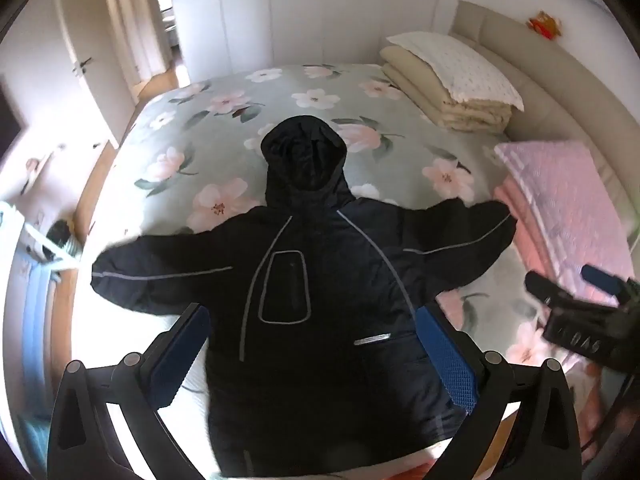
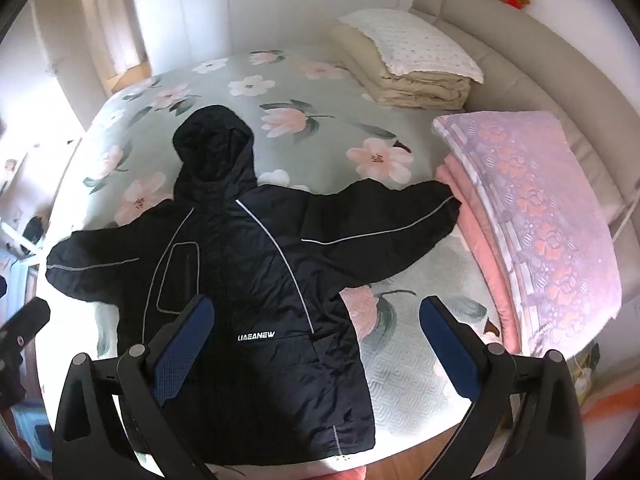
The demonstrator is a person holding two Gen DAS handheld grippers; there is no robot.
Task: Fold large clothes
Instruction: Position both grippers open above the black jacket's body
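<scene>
A large black hooded jacket (image 1: 304, 280) lies flat on the floral bed, front up, hood pointing away and both sleeves spread sideways. In the right wrist view the same jacket (image 2: 248, 280) shows white lettering near its hem. My left gripper (image 1: 312, 348) hangs open above the jacket's lower body, nothing between its blue pads. My right gripper (image 2: 316, 340) is open too, above the jacket's right hem edge and the bedsheet. The right gripper (image 1: 580, 308) also shows at the right edge of the left wrist view.
The bed (image 2: 304, 92) carries a folded beige quilt with a pillow (image 2: 416, 60) at the far right and a folded pink blanket (image 2: 532, 208) touching the jacket's right cuff. White wardrobes (image 1: 320, 8) stand behind. A padded headboard (image 2: 540, 52) runs along the right.
</scene>
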